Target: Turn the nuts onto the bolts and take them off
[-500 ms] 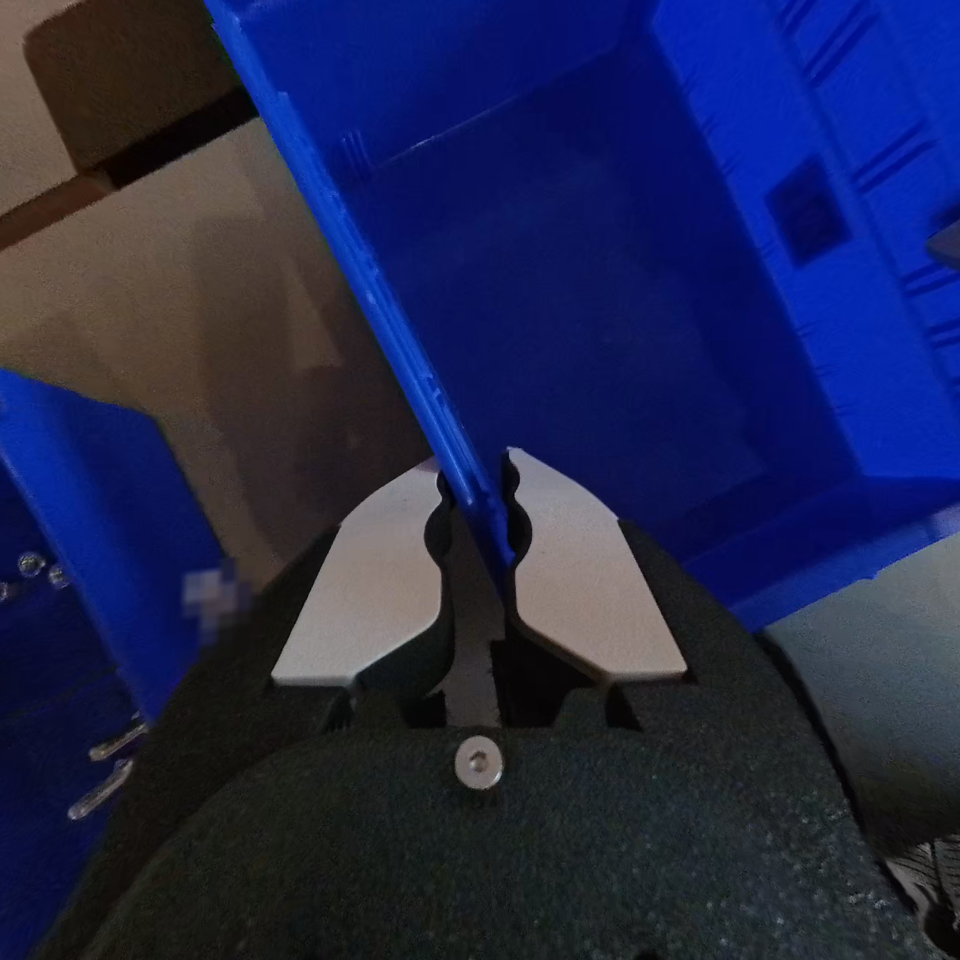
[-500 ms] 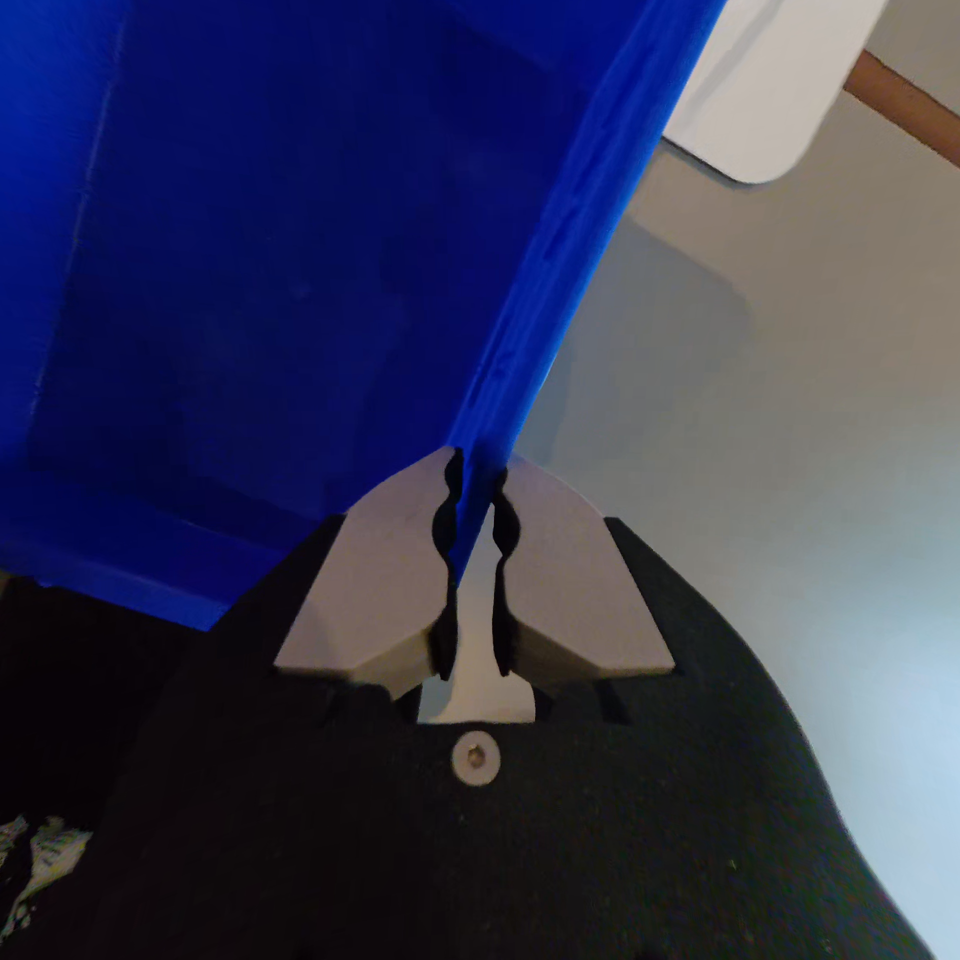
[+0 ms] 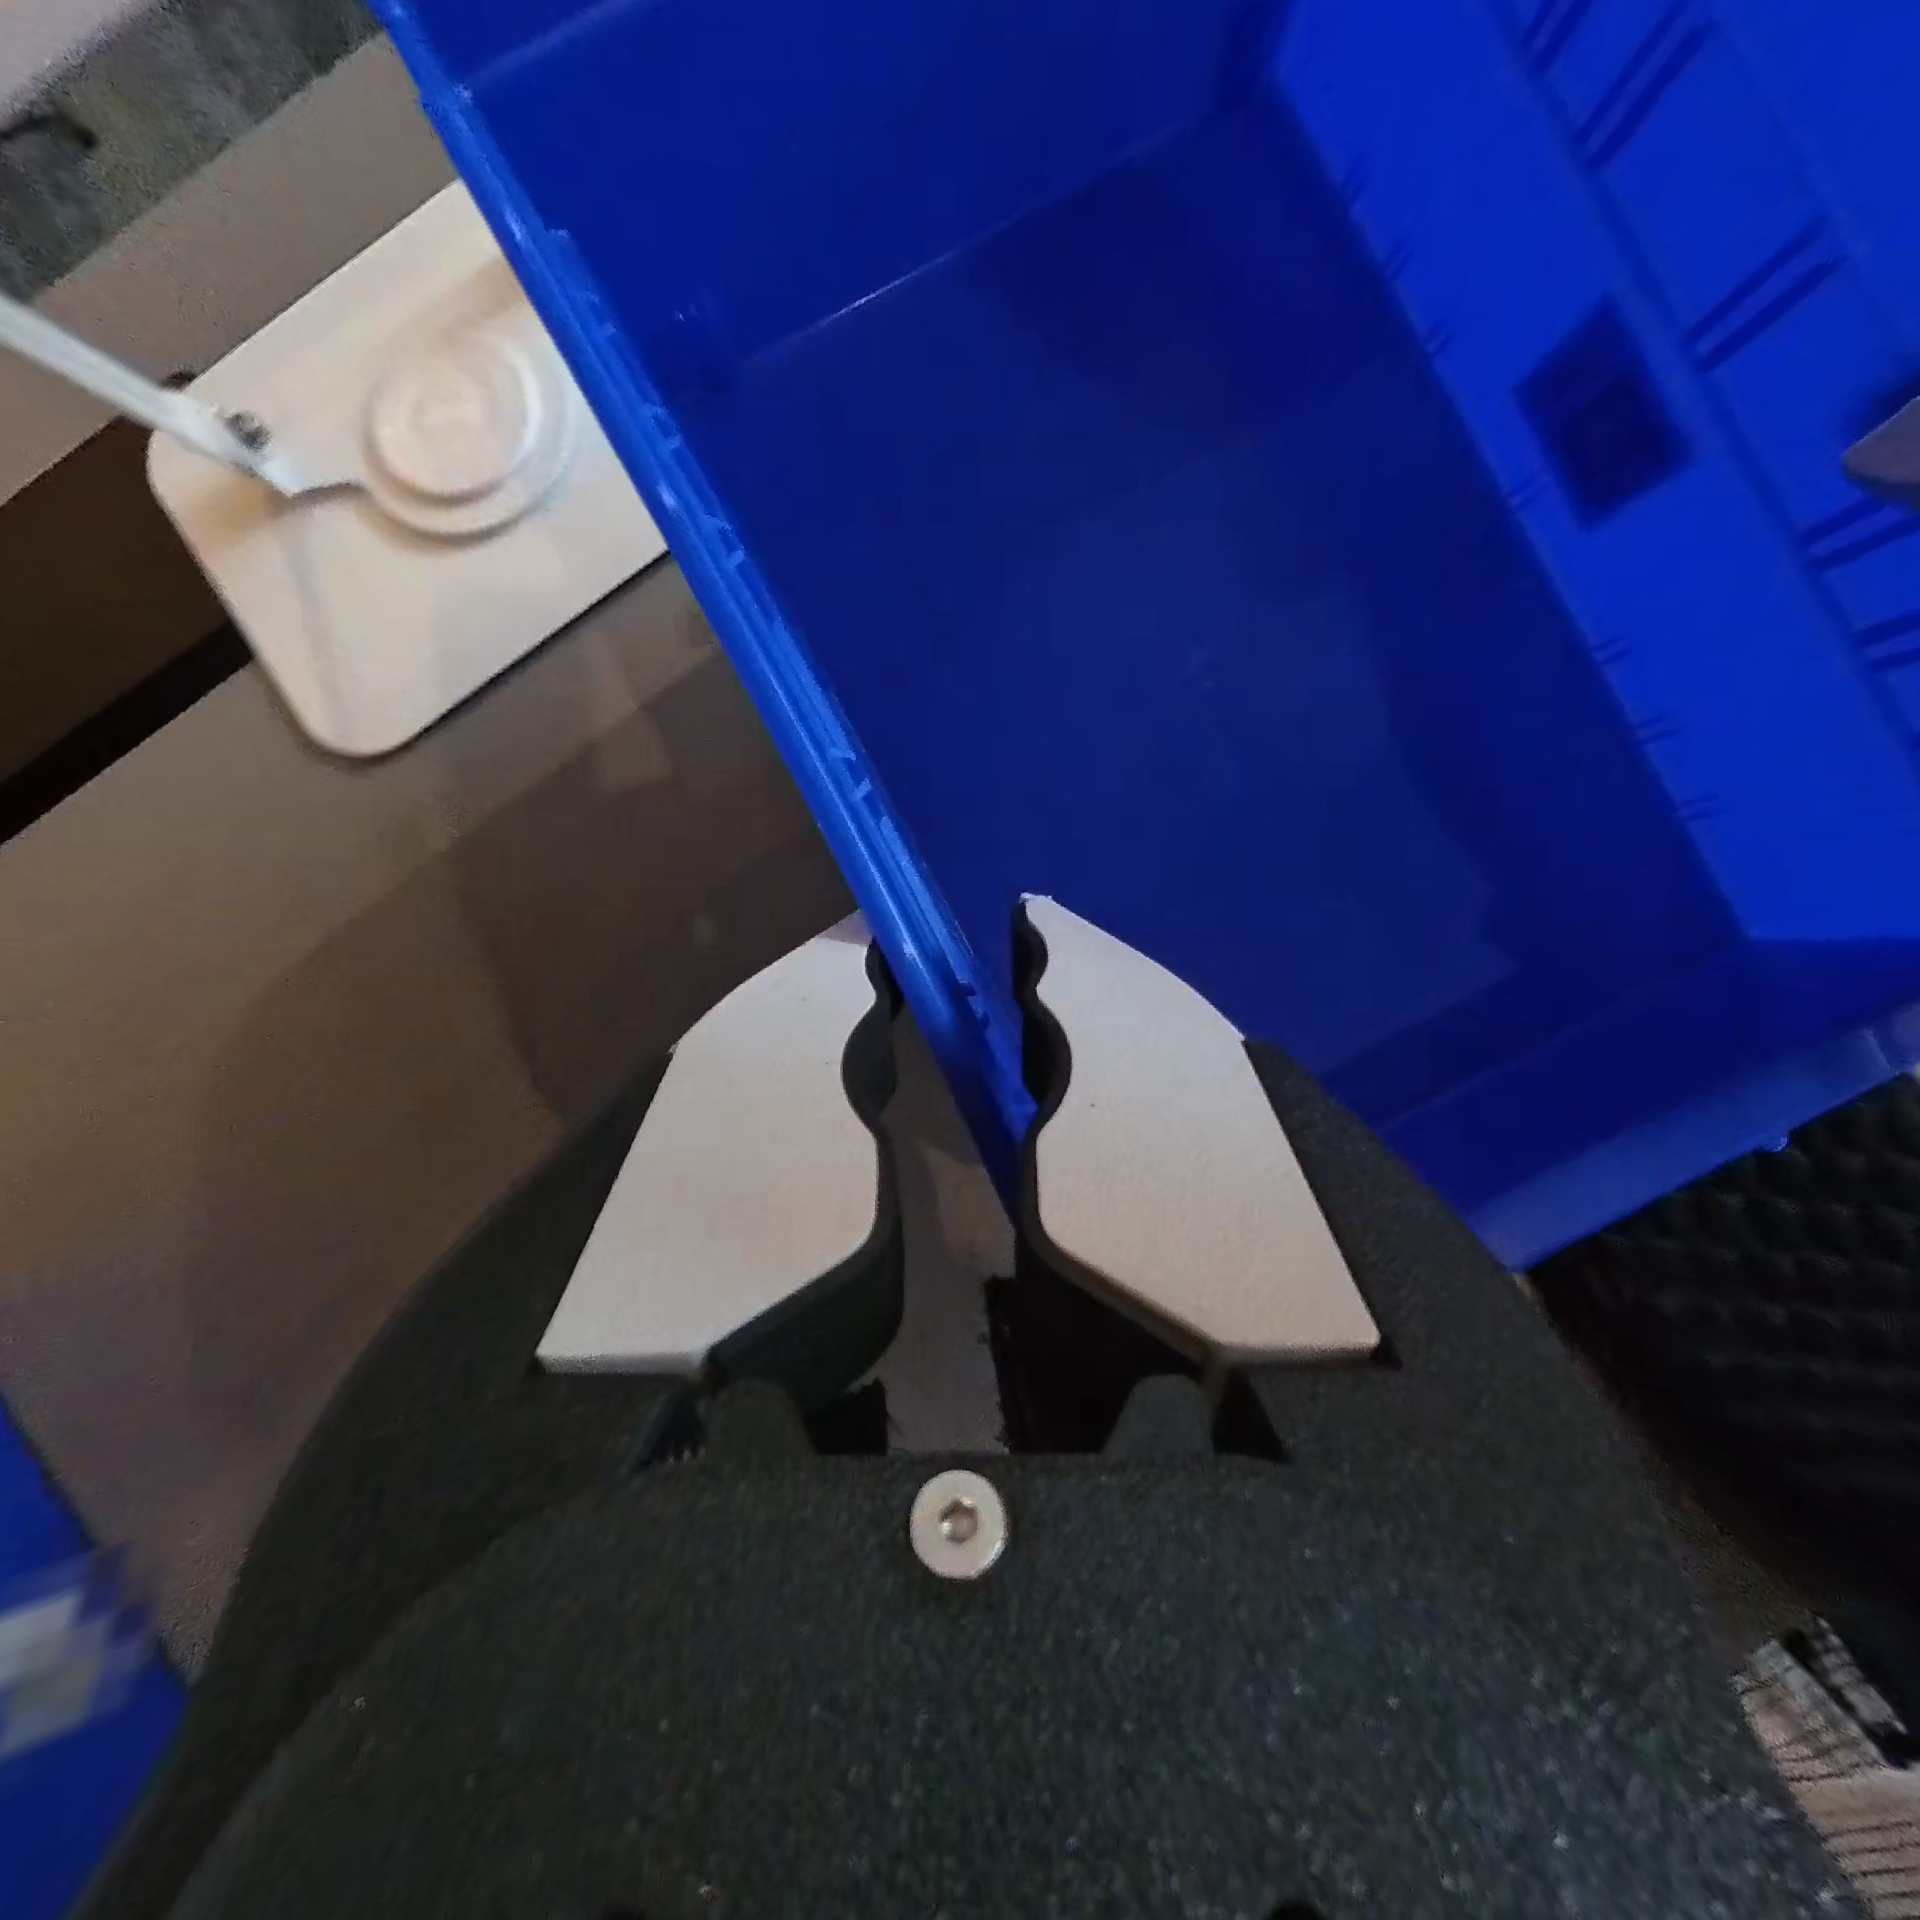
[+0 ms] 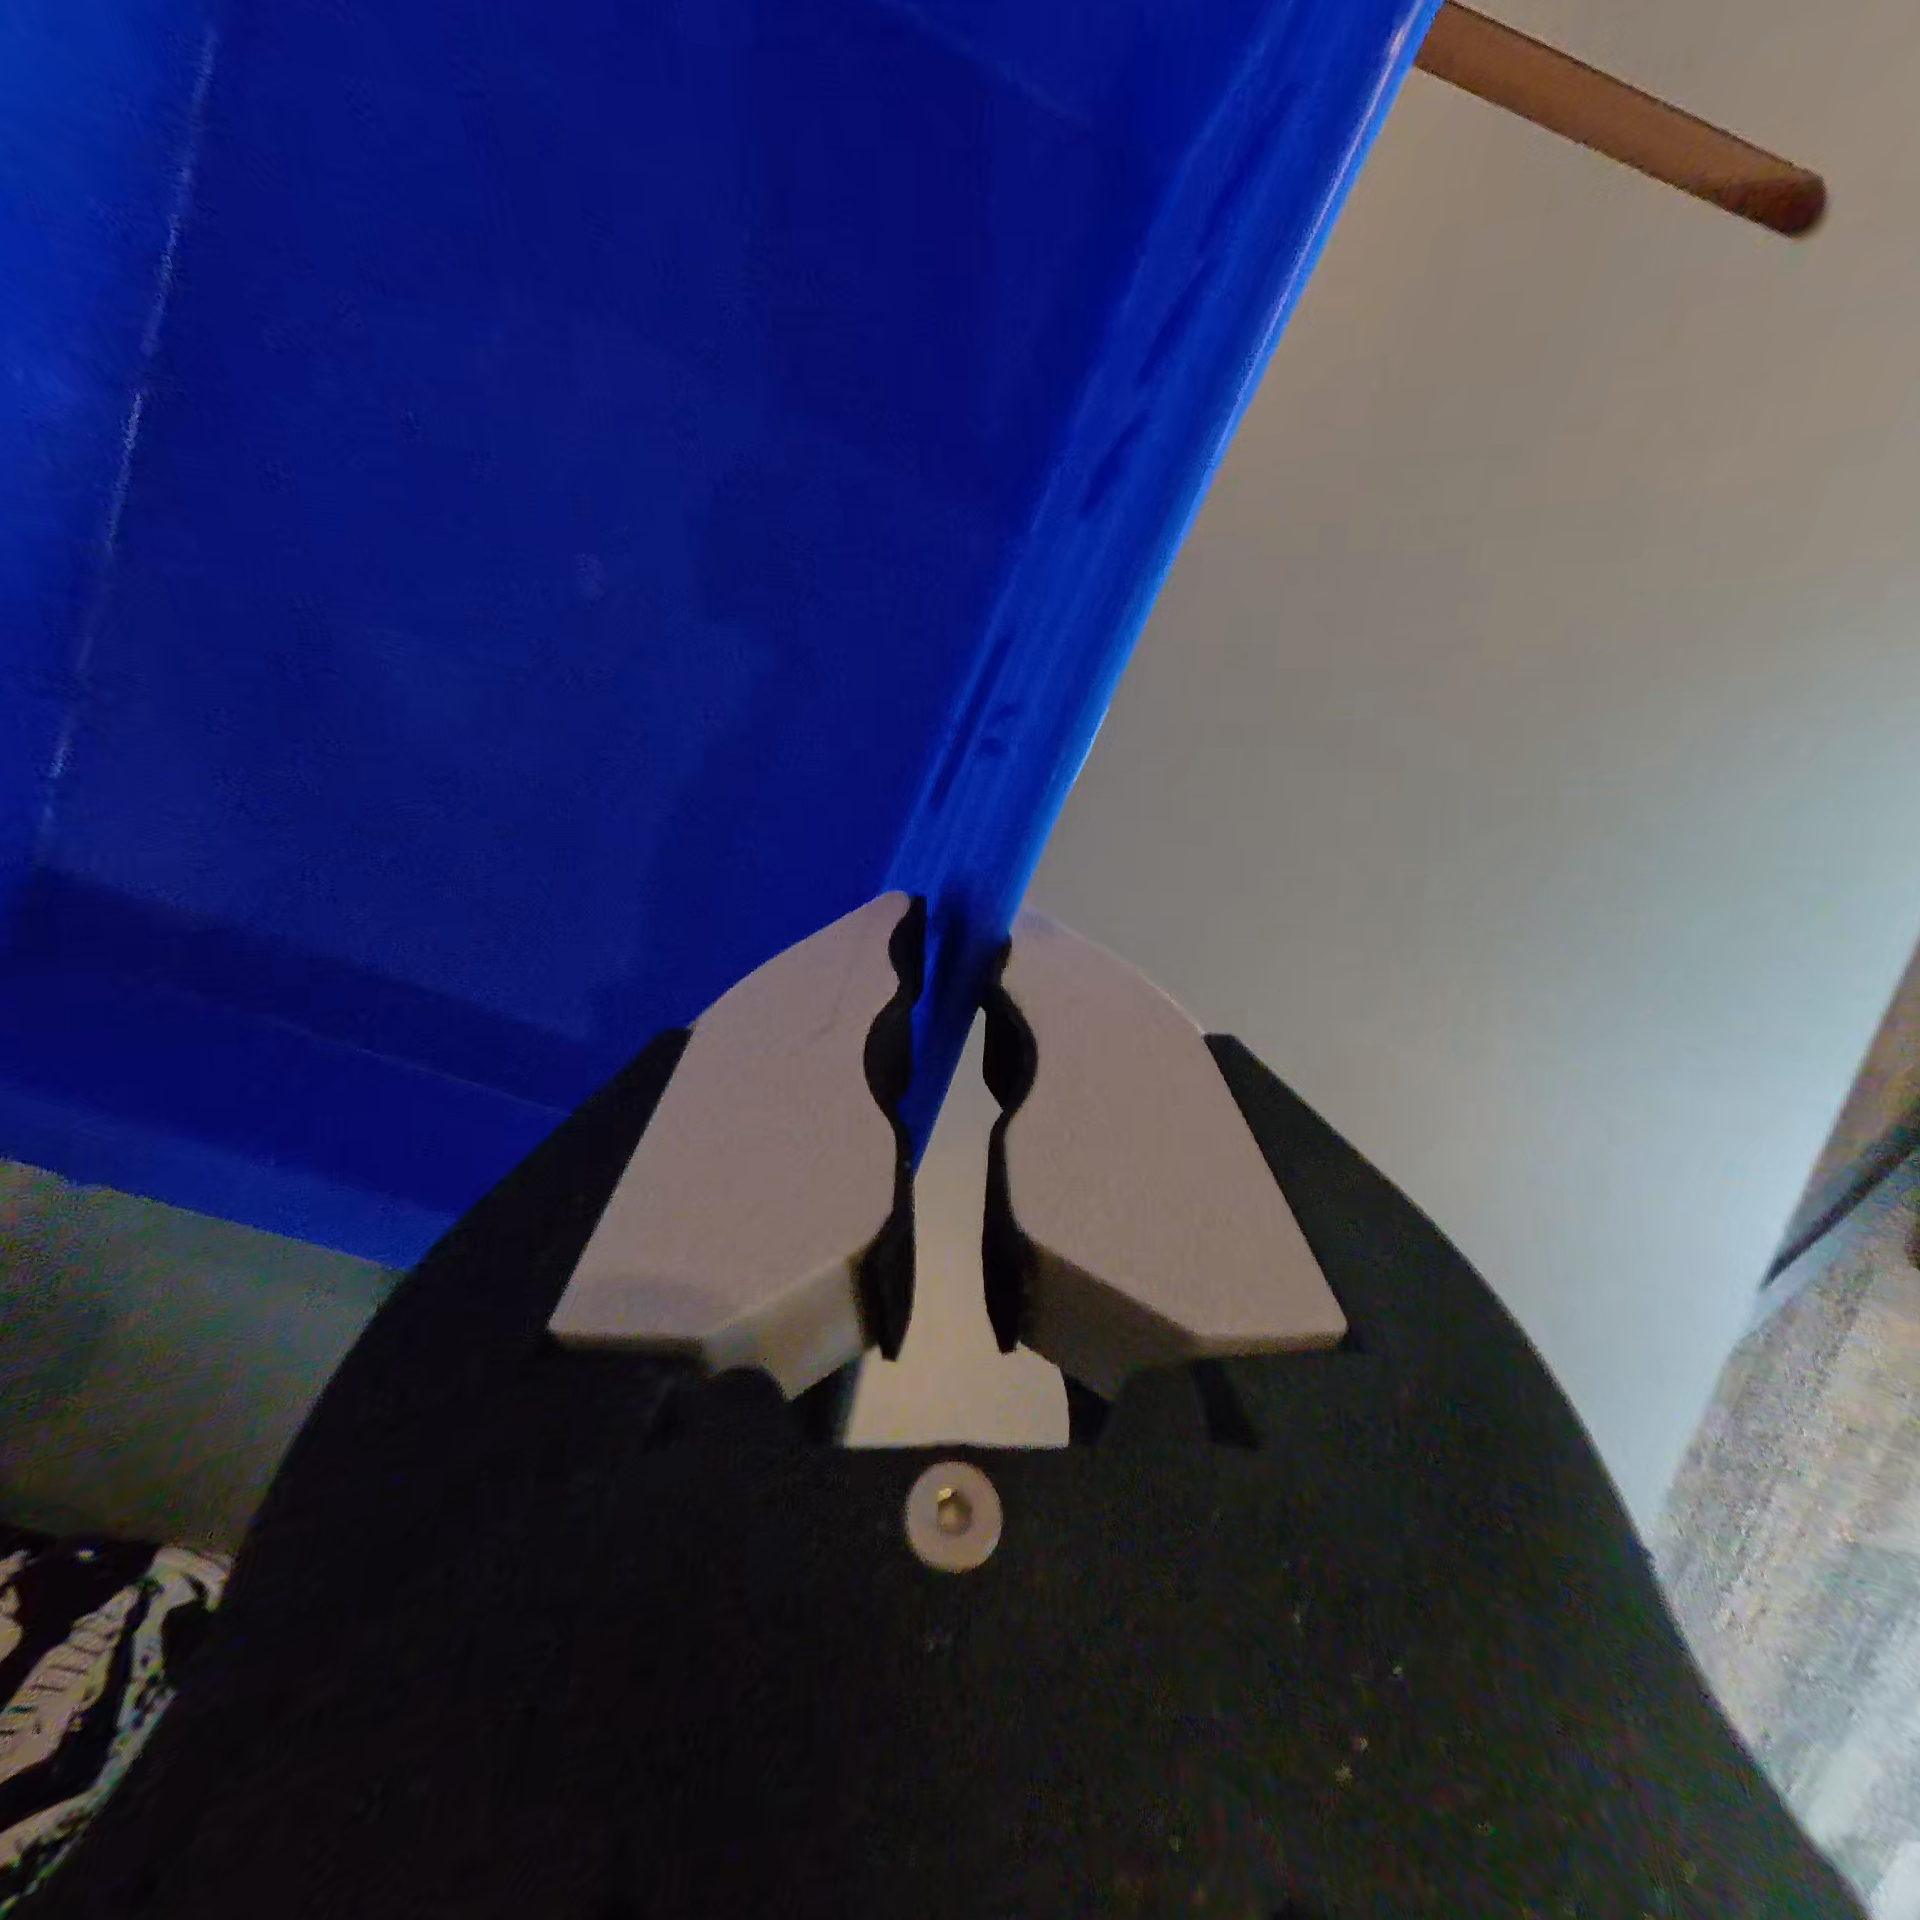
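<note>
Oddly, no nuts or bolts show in either view, so where they lie cannot be told. Both tools grip one blue bin (image 3: 1195, 727): the left tool (image 3: 951, 1039) is clenched on its left wall, the right tool (image 4: 951, 997) clenched on its right wall (image 4: 1049, 675), the bin's long axis running away from both and its inside looking empty. Beyond the left wall sits a white base plate (image 3: 343, 582) on the grey surface (image 3: 364, 987); a second blue bin (image 3: 62, 1714) edges in near left.
</note>
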Demonstrator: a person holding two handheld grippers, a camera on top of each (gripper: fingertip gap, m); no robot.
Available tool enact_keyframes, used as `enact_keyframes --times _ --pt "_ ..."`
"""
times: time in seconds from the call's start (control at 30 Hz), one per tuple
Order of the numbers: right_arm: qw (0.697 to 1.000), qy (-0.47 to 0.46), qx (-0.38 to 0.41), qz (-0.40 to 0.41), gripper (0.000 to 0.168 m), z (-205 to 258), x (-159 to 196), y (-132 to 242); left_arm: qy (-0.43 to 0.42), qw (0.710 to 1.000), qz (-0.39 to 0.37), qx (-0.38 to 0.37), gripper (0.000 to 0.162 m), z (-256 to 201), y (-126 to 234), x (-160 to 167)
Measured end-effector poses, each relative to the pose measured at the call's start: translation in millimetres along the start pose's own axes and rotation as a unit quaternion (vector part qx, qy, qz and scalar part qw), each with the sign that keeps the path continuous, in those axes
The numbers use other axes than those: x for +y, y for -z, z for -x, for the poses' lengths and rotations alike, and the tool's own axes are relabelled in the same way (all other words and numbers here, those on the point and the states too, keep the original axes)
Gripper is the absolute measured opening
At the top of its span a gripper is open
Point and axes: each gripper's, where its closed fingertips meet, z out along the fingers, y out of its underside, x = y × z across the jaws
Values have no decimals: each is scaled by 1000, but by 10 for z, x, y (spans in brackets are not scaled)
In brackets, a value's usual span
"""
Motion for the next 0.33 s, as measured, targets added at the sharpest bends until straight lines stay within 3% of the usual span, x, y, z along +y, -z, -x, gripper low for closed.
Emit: enact_keyframes --times 0.33 --pt "999 -2 28 37 8 -1171 536 -1 -34 999 15 29 24 -1129 -481 -491"
